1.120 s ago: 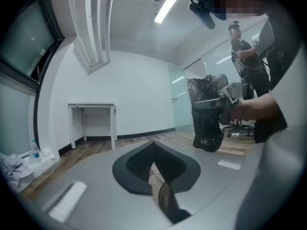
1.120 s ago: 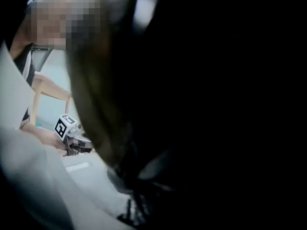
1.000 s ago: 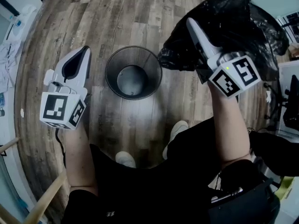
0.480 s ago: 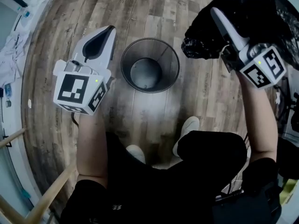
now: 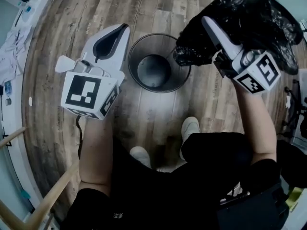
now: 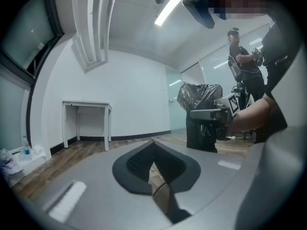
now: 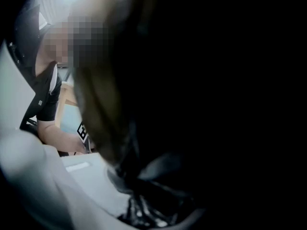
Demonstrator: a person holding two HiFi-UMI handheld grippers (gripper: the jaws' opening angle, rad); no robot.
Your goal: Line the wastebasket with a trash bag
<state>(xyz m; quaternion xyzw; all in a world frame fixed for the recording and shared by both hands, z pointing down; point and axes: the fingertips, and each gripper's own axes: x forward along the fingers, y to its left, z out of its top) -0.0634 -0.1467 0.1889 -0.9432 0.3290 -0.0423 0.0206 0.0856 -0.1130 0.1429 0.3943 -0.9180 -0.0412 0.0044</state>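
Black plastic trash bag (image 5: 252, 13) has swung up to grey mesh wastebasket (image 5: 139, 56) at 2 o'clock.
Right gripper (image 5: 206, 20) jaws grasp it; left gripper (image 5: 123, 28) jaws clenched empty.

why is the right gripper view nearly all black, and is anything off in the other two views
Right gripper view: the black trash bag hangs close over the lens, blocking the light; only a blurred strip at left shows. Head view: strong fisheye bends the floor planks around the wastebasket. Left gripper view: room sharp, ceiling light glares, dark vignette at the corners.
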